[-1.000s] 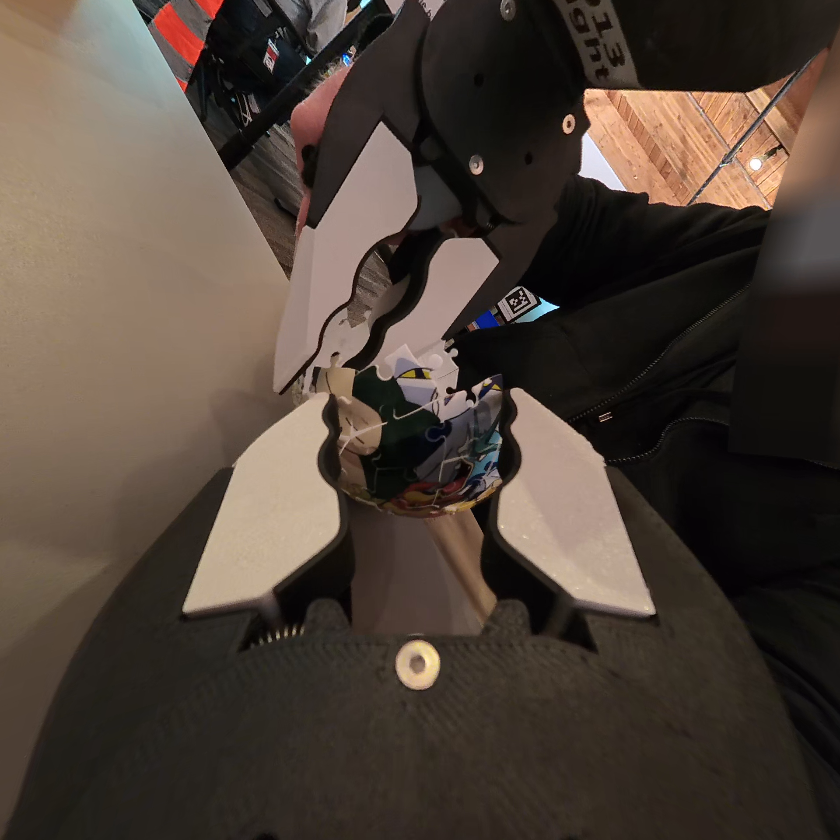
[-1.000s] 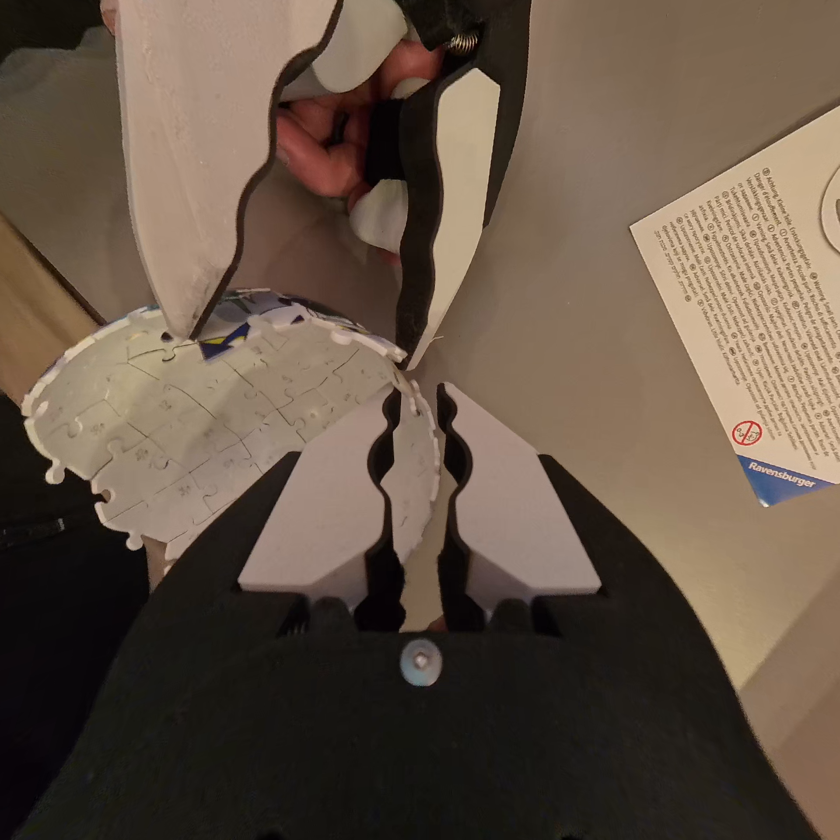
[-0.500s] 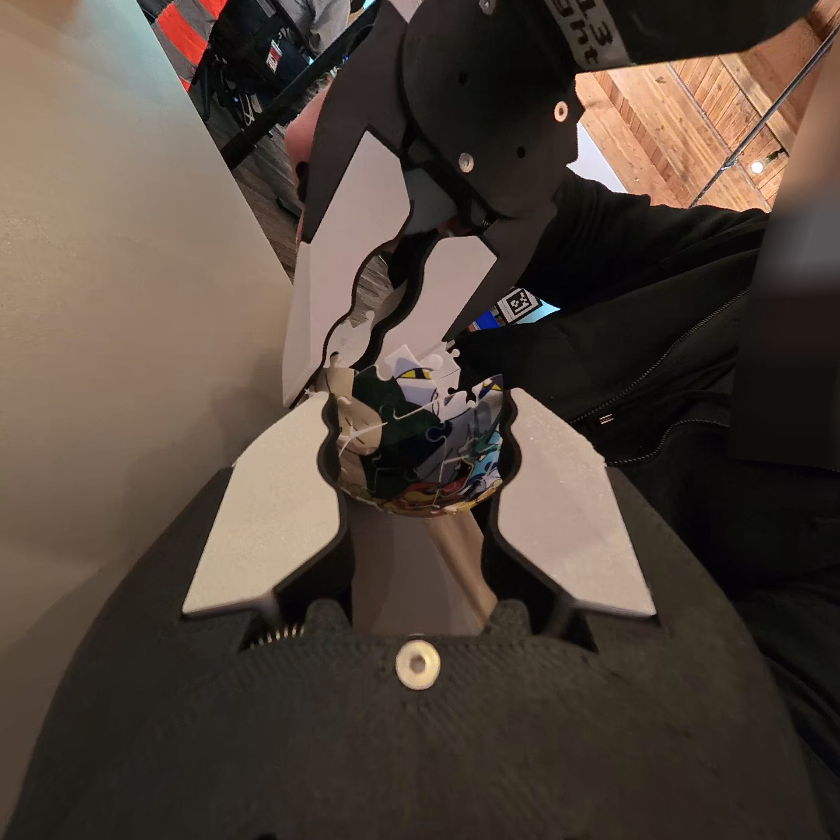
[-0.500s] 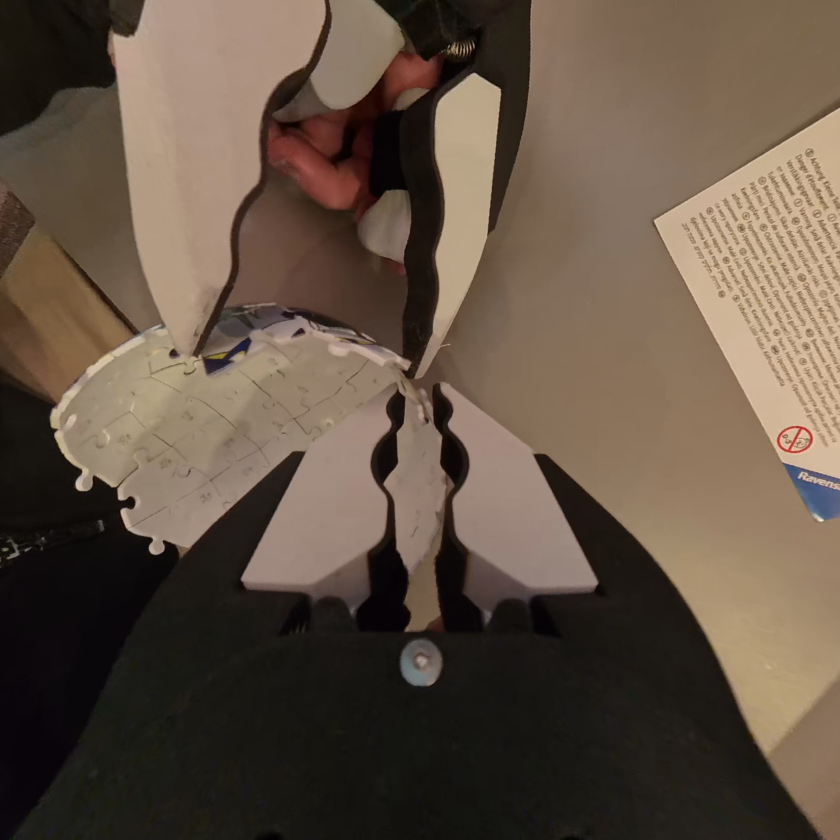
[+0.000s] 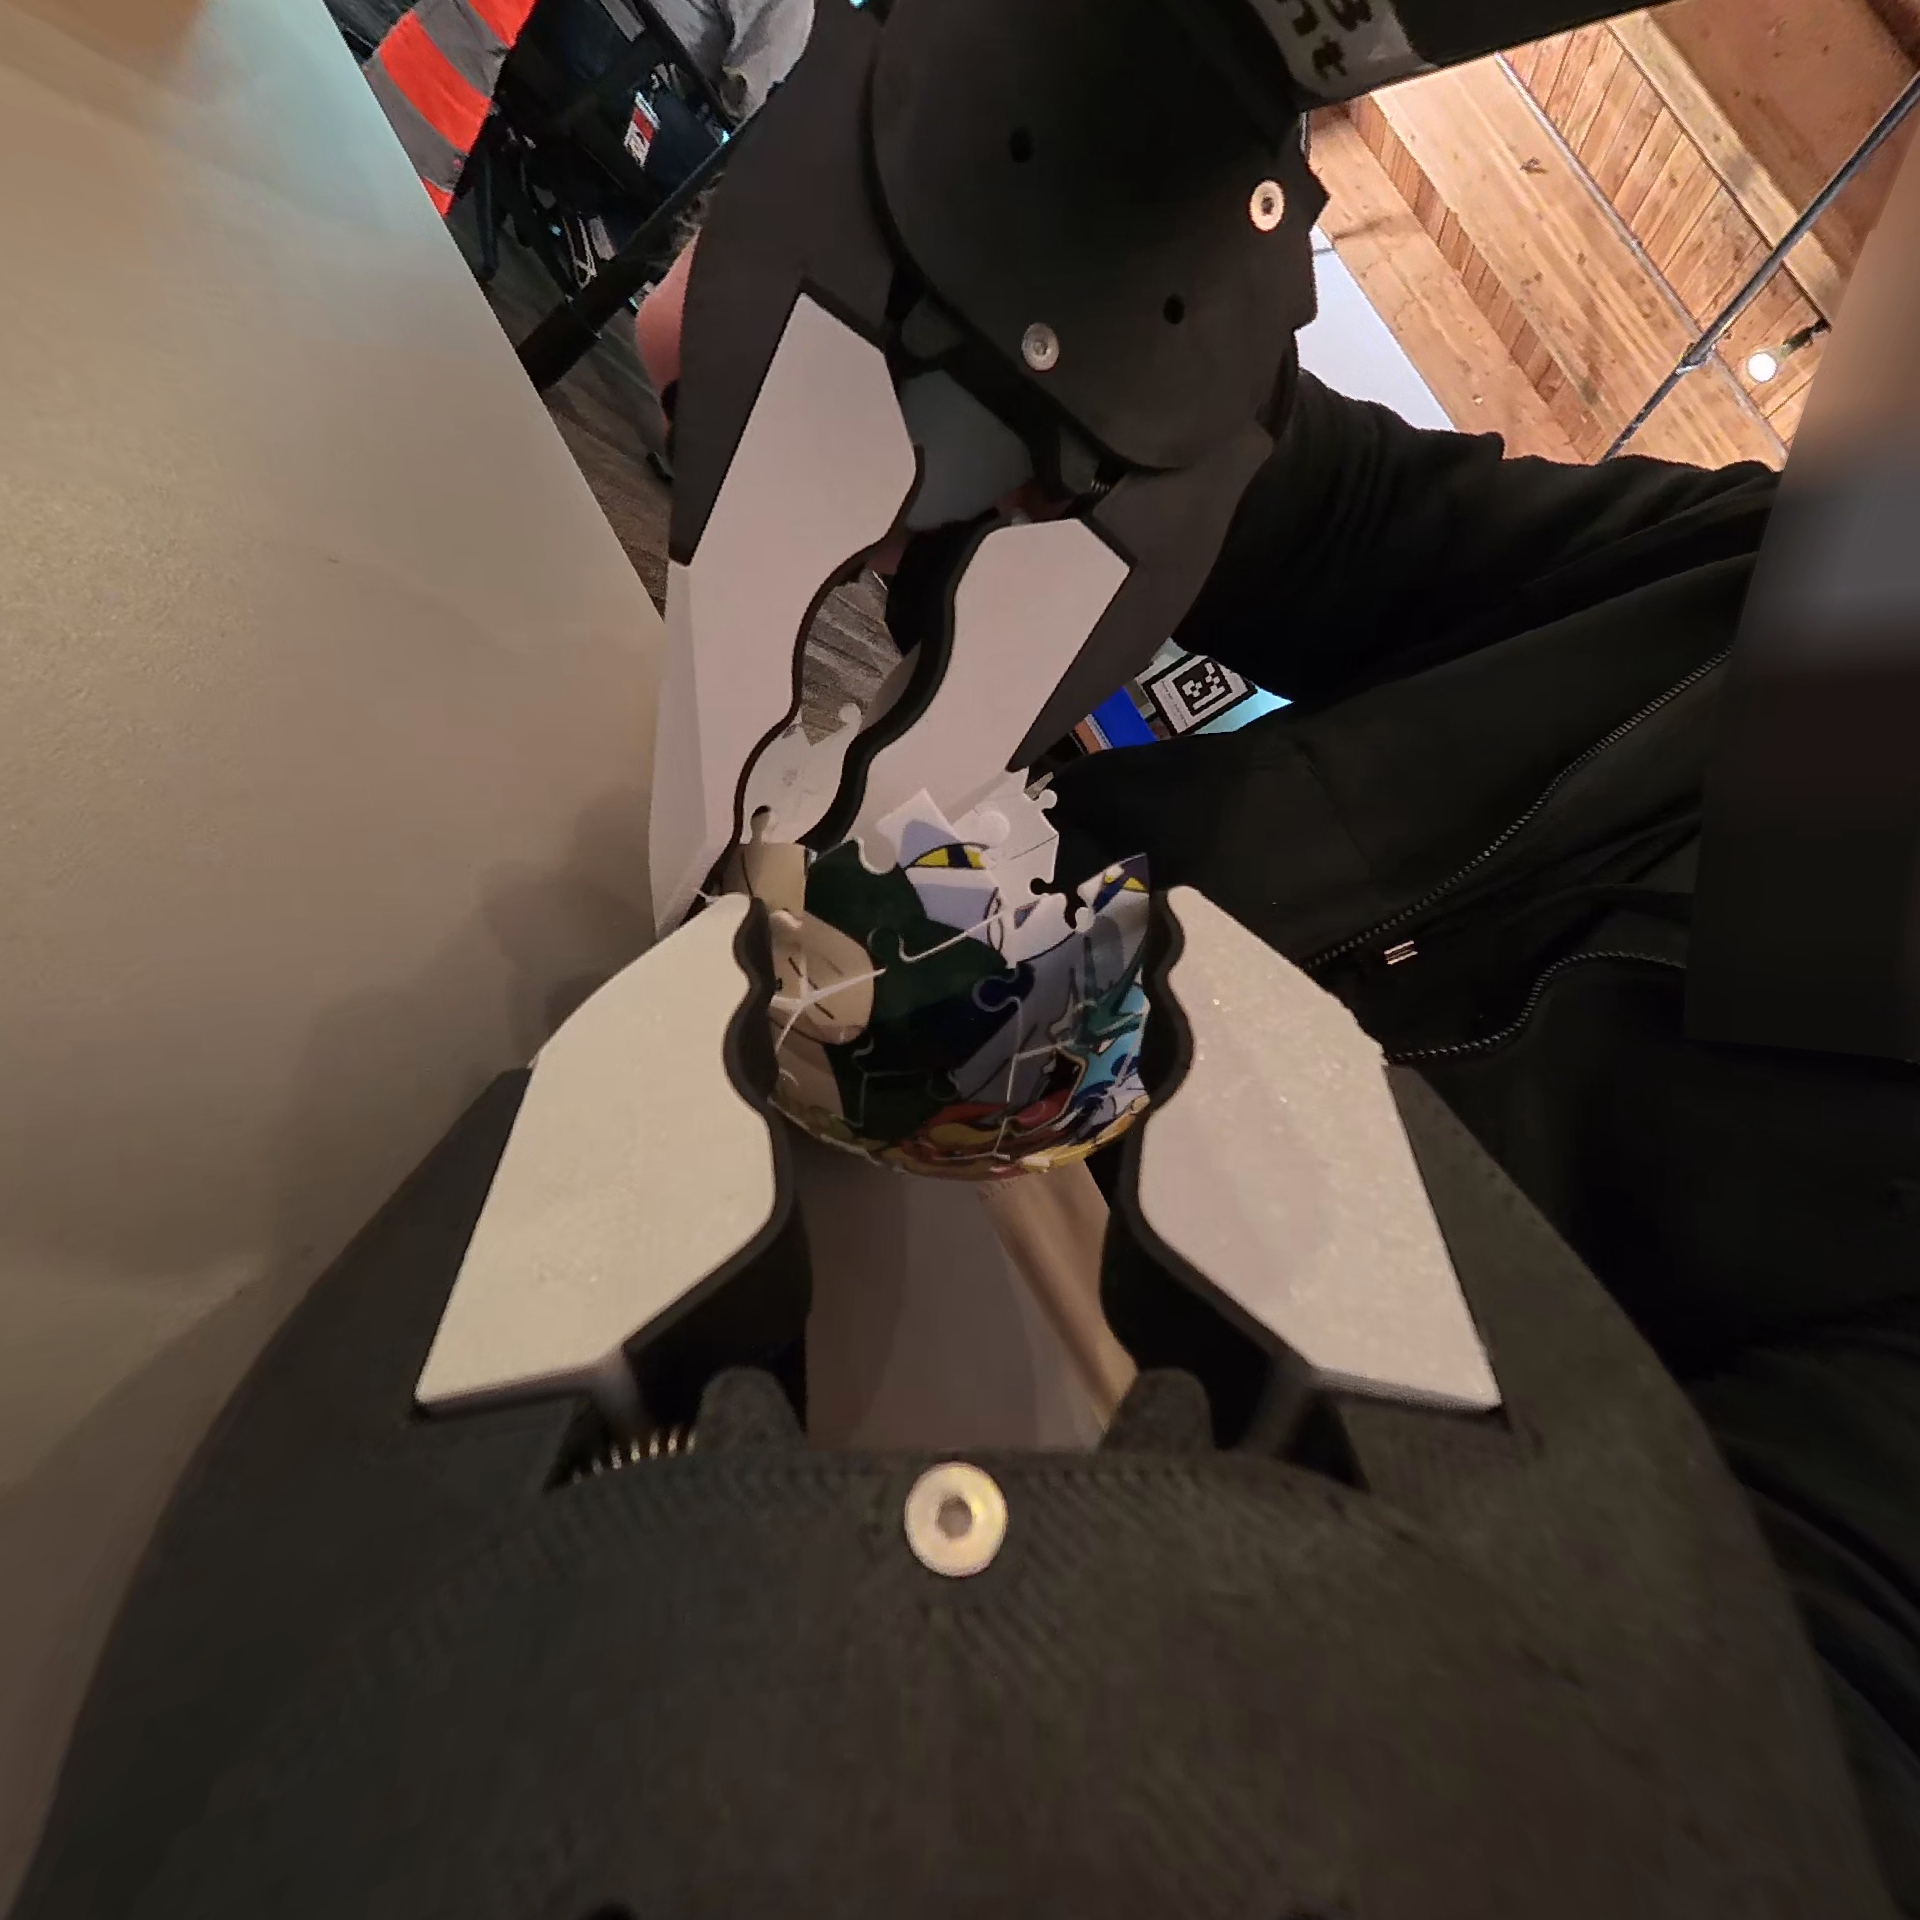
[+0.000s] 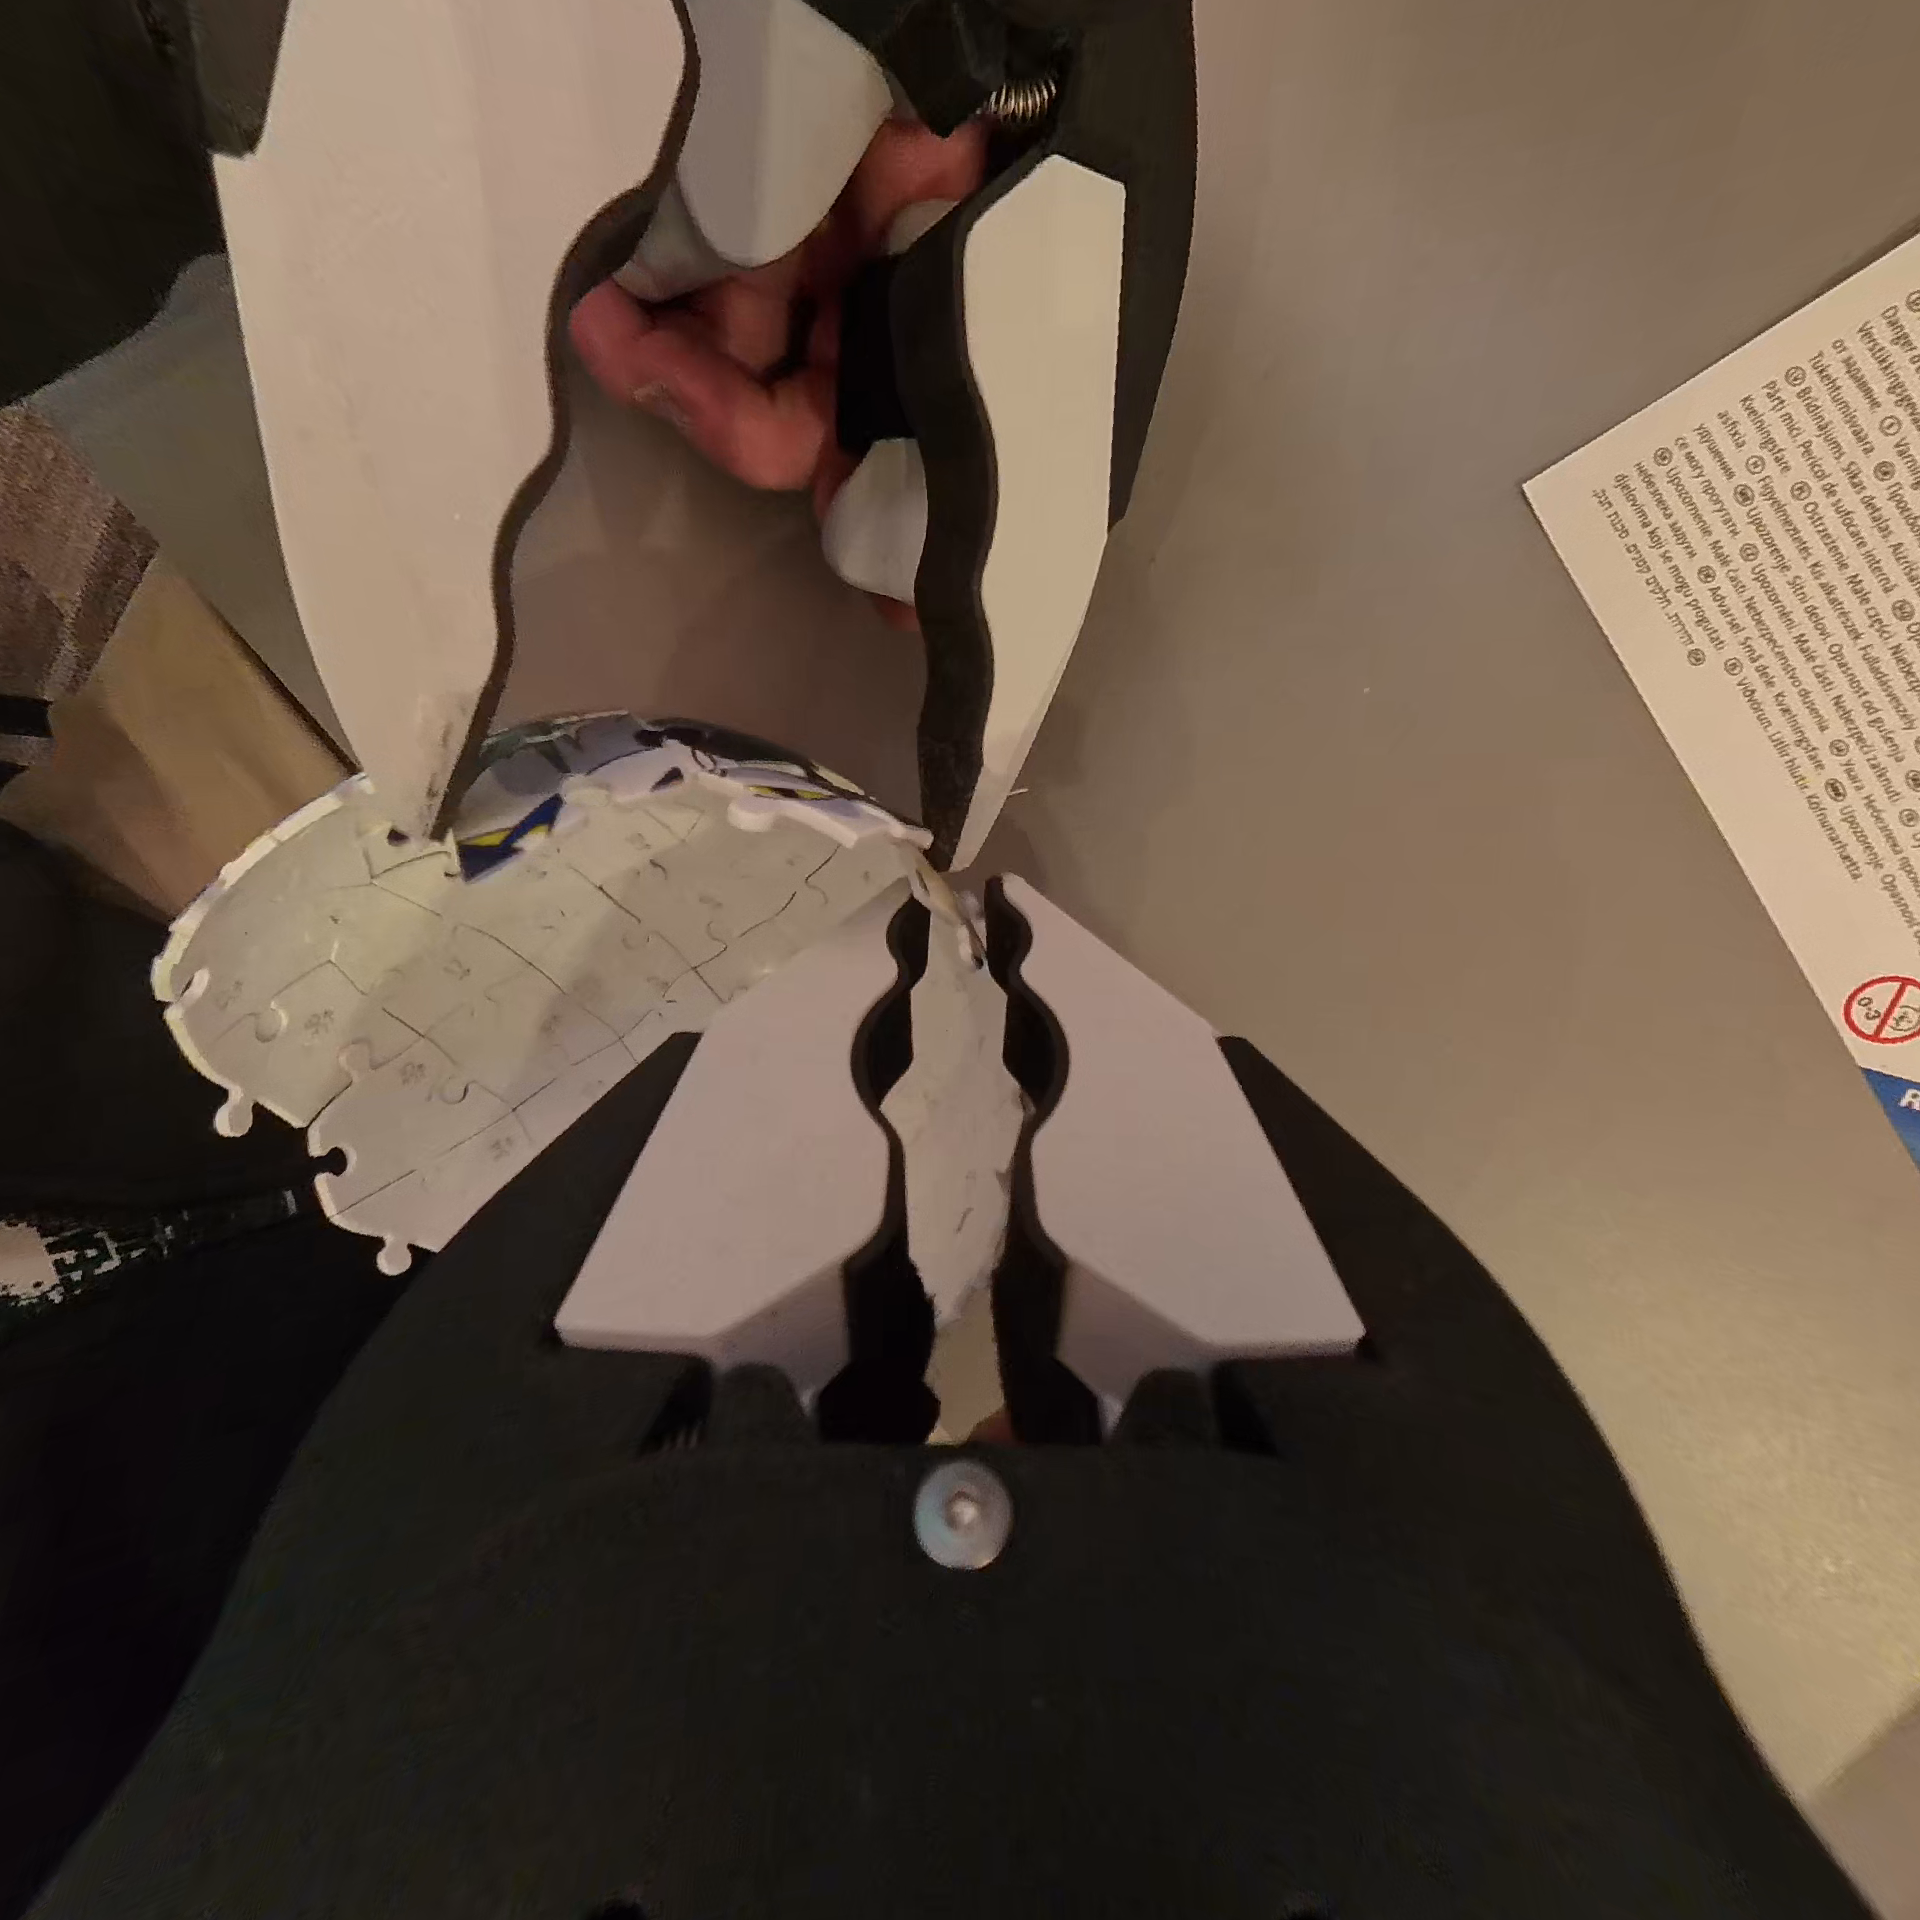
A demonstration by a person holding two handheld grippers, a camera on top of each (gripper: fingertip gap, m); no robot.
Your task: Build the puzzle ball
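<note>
My left tongs (image 5: 956,997) grip the puzzle ball (image 5: 966,1018) shell across its width. Right tongs (image 6: 951,935) are clamped on a loose piece (image 6: 951,1122), tip touching the shell rim just ahead (open bowl side faces right tongs).

Your left wrist camera tilted upward, close behind its fingers, your right one looking down at the table (image 6: 1455,520), both sharing the half-built puzzle ball (image 5: 966,1018) mid-frame.
</note>
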